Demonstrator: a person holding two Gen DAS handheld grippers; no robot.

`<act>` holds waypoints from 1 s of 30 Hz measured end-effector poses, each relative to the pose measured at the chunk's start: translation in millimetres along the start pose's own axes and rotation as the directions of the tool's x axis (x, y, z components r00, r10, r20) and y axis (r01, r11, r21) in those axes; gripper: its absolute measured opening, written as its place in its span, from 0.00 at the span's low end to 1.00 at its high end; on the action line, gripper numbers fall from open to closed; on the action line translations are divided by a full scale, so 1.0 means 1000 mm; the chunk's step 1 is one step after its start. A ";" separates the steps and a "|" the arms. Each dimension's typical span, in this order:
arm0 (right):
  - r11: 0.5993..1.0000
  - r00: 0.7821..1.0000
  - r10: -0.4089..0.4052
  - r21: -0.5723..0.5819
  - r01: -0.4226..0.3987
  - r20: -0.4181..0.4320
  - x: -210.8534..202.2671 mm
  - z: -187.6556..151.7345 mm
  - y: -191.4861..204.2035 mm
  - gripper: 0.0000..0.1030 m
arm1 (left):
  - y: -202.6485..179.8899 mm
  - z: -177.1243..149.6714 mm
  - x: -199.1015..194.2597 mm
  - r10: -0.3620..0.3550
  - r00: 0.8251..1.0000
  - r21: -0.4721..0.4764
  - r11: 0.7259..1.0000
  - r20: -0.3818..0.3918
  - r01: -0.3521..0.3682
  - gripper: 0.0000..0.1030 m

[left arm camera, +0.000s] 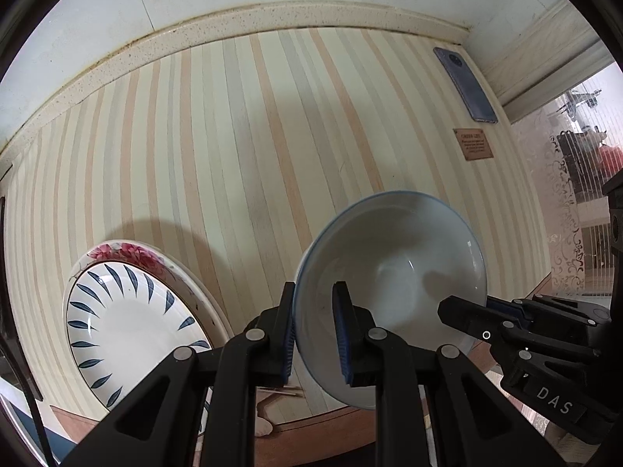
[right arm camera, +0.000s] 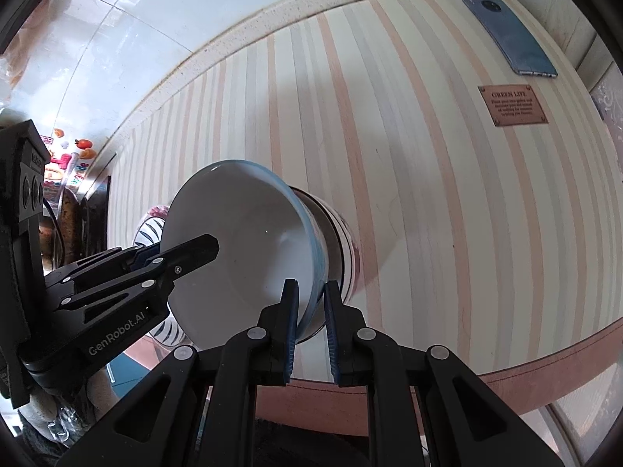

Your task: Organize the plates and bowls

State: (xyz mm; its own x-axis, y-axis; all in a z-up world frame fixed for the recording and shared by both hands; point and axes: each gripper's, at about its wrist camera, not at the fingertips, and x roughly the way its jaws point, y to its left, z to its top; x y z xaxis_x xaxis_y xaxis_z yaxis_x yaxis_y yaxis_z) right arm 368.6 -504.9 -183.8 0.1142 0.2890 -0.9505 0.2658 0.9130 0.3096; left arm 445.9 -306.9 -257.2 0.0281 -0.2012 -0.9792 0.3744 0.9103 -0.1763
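Both tongs pinch one pale bowl (left arm camera: 393, 292) by its rim, tilted and lifted above the striped mat (left arm camera: 233, 136). The left gripper (left arm camera: 313, 330) clamps the rim's near left edge, one finger inside the bowl and one outside; the right gripper (right arm camera: 311, 323) grips the opposite edge the same way. To the left of the bowl, a leaf-patterned plate (left arm camera: 128, 327) sits in a flowered plate (left arm camera: 128, 253) on the mat. A blue phone (left arm camera: 465, 85) and a small brown label (left arm camera: 473, 144) lie far back, well apart from the bowl.
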 end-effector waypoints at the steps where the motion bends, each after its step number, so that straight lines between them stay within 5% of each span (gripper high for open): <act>1: 1.000 1.000 0.001 0.004 -0.001 -0.005 0.002 -0.001 -0.001 0.15 | 0.000 0.000 0.002 0.005 1.000 0.001 1.000 -0.004 -0.005 0.15; 16: 0.998 0.998 -0.067 0.001 0.067 -0.018 0.004 0.006 0.004 0.15 | 0.003 -0.002 0.000 0.012 1.000 0.007 1.000 0.001 -0.012 0.15; 27: 0.994 0.988 -0.107 -0.016 0.110 0.112 -0.060 -0.027 0.028 0.17 | -0.005 -0.042 -0.088 0.023 0.987 0.076 0.996 0.162 -0.035 0.19; 30: 0.991 0.977 -0.121 -0.033 0.128 0.175 -0.087 -0.045 0.045 0.48 | -0.009 -0.052 -0.106 -0.005 0.984 0.098 0.995 0.179 -0.013 0.25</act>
State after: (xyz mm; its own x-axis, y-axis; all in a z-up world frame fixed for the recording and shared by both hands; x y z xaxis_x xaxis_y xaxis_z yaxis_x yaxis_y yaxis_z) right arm 327.5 -476.0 -88.0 0.2472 0.1218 -0.9613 0.2464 0.9516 0.1839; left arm 391.4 -275.0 -156.8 0.1921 -0.2675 -0.9442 0.4634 0.8728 -0.1530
